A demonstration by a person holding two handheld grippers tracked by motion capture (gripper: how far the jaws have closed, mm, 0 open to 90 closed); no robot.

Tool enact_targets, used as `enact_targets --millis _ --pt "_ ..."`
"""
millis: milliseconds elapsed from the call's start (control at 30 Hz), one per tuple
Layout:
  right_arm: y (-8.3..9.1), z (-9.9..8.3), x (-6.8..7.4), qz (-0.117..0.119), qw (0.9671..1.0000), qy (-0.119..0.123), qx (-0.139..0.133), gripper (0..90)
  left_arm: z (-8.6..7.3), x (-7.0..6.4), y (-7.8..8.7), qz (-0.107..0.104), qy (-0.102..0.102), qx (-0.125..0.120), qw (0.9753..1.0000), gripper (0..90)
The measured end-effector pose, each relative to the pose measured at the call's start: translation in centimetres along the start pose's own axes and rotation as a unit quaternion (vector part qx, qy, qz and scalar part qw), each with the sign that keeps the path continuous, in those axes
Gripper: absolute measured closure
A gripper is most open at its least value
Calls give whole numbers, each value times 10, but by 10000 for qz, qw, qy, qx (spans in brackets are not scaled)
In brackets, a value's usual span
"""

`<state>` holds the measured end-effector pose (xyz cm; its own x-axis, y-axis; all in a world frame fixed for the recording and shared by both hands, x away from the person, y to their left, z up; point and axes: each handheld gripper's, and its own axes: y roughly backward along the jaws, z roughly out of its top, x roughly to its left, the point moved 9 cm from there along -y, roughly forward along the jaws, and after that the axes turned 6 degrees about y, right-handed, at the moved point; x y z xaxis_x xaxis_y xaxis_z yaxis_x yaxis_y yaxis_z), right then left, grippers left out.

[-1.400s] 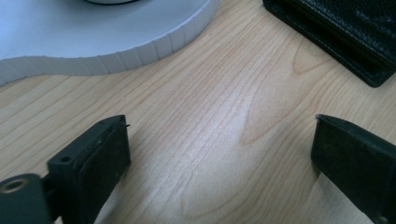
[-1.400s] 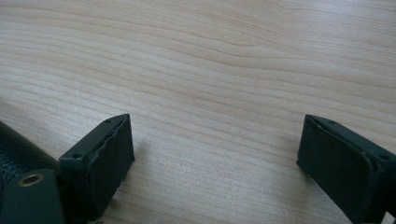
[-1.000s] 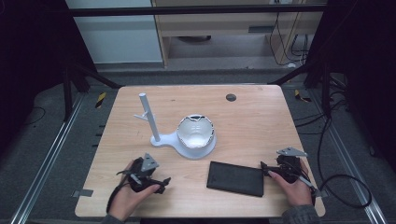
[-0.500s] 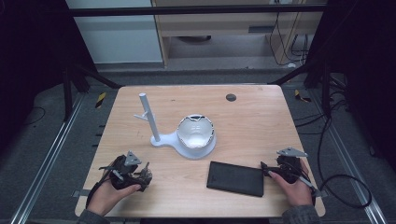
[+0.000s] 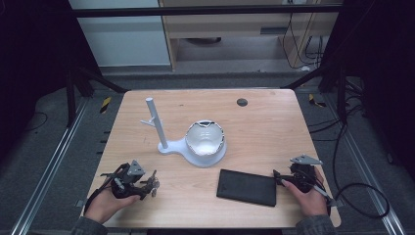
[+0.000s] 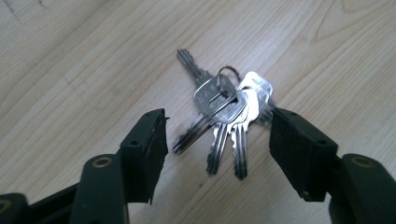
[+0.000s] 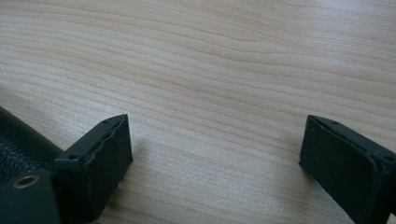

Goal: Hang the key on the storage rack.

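The left tongs (image 6: 217,140), held apart around the keys (image 6: 224,116) at frame centre, may be closed on only one flat blade, leaving the bunch dragged across the worktop (image 6: 70,56).

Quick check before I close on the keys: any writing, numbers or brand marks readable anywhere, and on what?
Nothing is readable.
Bunch of silver metal keys: faint stamped marks on the top key's head, too blurred to read.
Flat black rectangular case: no lettering shows.
White plastic stand with upright post: no lettering shows.
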<state>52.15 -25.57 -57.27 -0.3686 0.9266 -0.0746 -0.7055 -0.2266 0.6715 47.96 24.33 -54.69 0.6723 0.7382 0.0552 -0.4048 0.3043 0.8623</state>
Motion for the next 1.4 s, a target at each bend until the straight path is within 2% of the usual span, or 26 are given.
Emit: enact_targets --millis 67,233,367,400,433,467,533,633,700,733,833,867,900,933,1000,1267,1367,1400 --pt "0 0 0 -2 10000 -1 -2 93 -1 0 -3 -20 -148 110 9998 378" --pt "0 0 0 -3 10000 -2 -1 93 0 1 -7 -96 -209 280 9993 362" --pt "0 0 0 -5 10000 3 0 93 2 2 -12 -237 -57 334 9991 357" --pt "0 0 0 -4 10000 2 1 93 3 4 -12 -298 31 345 9990 364" --pt "0 0 0 -4 10000 2 1 93 3 4 -12 -298 31 345 9990 383" --pt "0 0 0 -10 10000 10 0 93 3 3 -13 -421 141 355 9984 383" --pt "0 0 0 -11 10000 10 -1 93 3 4 -12 -460 103 331 9983 415" --pt "0 0 0 -12 10000 8 0 93 3 6 -11 -432 118 350 9984 497" --pt "0 0 0 -13 10000 8 -1 94 2 6 -10 -423 91 377 9983 601" --pt "0 0 0 -13 10000 8 -1 94 2 5 -9 -419 68 370 9984 601" --pt "0 0 0 -14 10000 6 -1 94 3 0 -9 -349 -64 354 9987 780" --pt "0 0 0 -8 10000 0 -1 94 3 0 -9 -349 -64 354 9987 799" --pt "0 0 0 -8 10000 0 -1 94 3 -1 -9 -308 -92 368 9988 799" --pt "0 0 0 -12 10000 2 -2 94 3 -3 -9 -160 -209 411 9988 821" --pt "0 0 0 -17 10000 4 -4 94 4 -5 -9 -79 -210 423 9989 825" --pt "0 0 0 -24 10000 -3 -1 95 4 -3 -5 -95 -96 419 9990 840" --pt "1 0 0 -29 10000 -13 0 94 6 -1 -1 -93 -2 332 9994 894" --pt "1 0 0 -30 10000 -13 0 94 5 2 0 -63 -4 375 9993 897"
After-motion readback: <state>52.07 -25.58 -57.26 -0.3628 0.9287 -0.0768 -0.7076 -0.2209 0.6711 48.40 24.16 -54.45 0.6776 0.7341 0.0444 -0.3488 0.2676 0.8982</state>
